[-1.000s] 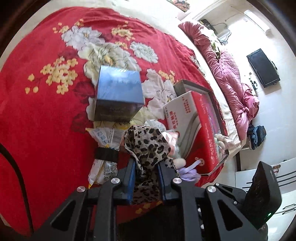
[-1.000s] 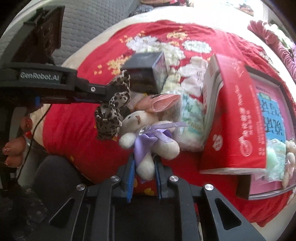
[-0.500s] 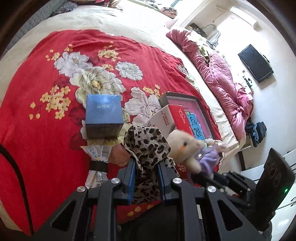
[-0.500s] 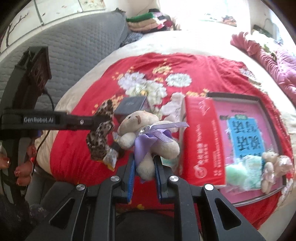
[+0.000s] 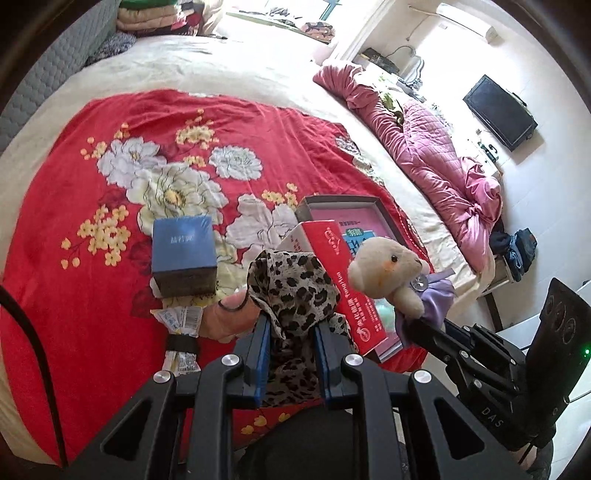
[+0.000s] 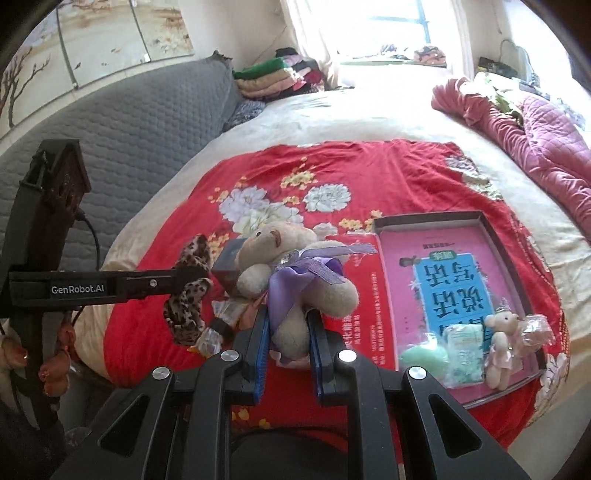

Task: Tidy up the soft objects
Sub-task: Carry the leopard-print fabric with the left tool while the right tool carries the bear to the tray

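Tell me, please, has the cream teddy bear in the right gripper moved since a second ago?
Yes. The teddy bear, clamped in the right gripper, has risen off the red floral blanket, away from the red carton it lay beside.

Black hand-held gripper [image 5: 291, 332], blue pads [image 5: 263, 354]

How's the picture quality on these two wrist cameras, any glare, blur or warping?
Left wrist view: sharp overall, strong fisheye bending with dark corners, and the white wall at top right is washed out. Right wrist view: the bright window is blown out and hazes the top; the cream plush bear with the purple bow stays crisp in the right claw.
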Demonstrator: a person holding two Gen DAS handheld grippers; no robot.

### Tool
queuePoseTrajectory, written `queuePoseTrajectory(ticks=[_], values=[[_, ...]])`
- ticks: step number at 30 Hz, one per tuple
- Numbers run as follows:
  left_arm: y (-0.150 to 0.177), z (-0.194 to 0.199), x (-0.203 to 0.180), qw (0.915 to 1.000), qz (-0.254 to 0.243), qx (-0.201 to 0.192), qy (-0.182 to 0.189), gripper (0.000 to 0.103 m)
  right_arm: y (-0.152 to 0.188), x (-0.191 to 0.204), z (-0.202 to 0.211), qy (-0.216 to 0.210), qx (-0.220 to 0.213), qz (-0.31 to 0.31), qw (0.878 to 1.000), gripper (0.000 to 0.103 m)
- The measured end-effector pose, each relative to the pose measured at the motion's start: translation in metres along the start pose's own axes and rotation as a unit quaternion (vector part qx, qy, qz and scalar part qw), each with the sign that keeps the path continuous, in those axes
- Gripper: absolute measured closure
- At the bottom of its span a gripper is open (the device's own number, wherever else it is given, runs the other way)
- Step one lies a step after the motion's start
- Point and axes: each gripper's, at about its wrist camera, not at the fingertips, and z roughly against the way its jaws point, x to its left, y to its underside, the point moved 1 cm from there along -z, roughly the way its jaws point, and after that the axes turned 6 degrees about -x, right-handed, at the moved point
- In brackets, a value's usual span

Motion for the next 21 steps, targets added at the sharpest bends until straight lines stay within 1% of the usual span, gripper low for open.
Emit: queuePoseTrajectory(ticks=[2, 10, 15, 21], values=[[-0.002, 0.004, -0.007, 0.9999, -0.010, -0.005, -0.009, 0.081, -0.002, -0.004, 0.005, 0.003, -0.008, -0.006, 1.000, 0.084], [-0.007, 0.008, -0.035, 0.9989, -0.041, -0.014, -0.018, 0.081, -0.012, -0.023, 0.030, 0.016, -0.041, -0.024, 0.999, 0.084], [-0.008, 0.004, -0.054, 0.9983, -0.056, -0.013, -0.011, 0.081, -0.018, -0.038, 0.049, 0.037, -0.064, -0.031, 0.997, 0.084], [-0.008, -0.004, -0.082, 0.9968, -0.080, -0.009, 0.002, 0.081, -0.022, -0.072, 0.076, 0.071, -0.090, -0.057, 0.992, 0.084]])
